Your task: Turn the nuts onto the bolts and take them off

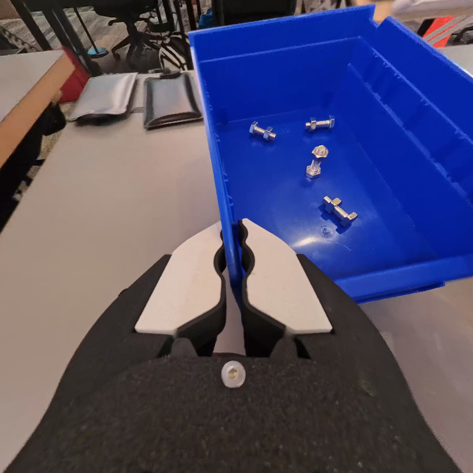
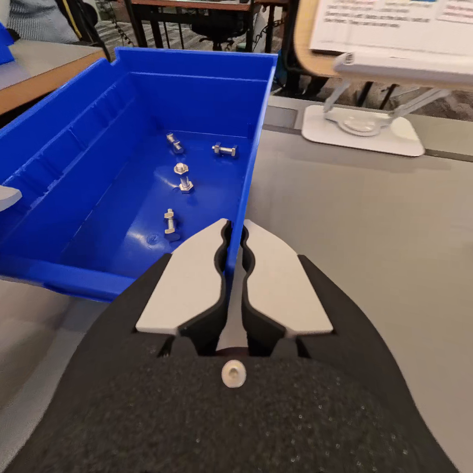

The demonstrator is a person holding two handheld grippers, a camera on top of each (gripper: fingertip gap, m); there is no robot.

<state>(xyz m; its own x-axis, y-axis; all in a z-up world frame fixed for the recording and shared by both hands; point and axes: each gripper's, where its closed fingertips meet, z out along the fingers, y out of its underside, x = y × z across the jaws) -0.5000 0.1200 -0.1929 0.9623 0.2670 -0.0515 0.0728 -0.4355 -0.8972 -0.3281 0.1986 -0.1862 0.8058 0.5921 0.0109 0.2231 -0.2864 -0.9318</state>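
Both grippers grip the blue bin (image 1: pixel 281 84) by its side walls. The left gripper (image 1: pixel 231 227) is nearly closed, and its fingers pinch the bin's left wall close to the near corner, one finger outside and one inside. The right gripper (image 2: pixel 236 225) is closed in the same way on the right wall, also close to the near corner. The bin appears tilted, its near end lower in both views; whether it is lifted off the grey worktop (image 1: pixel 115 204) I cannot tell.

Four bolts lie on the floor of the bin, well apart from each other. Two are near the far wall: one toward the left (image 1: pixel 262 131) and one toward the right (image 1: pixel 320 123). A third (image 1: pixel 315 161) lies near the middle, and the fourth (image 1: pixel 339 211) is the nearest to the grippers. Each bolt carries a nut on its thread.

So, as I judge it, the turning-on part is done for all four. What remains is to take the nuts off, and no gripper holds a bolt or a nut at this moment. First the bin must be released.
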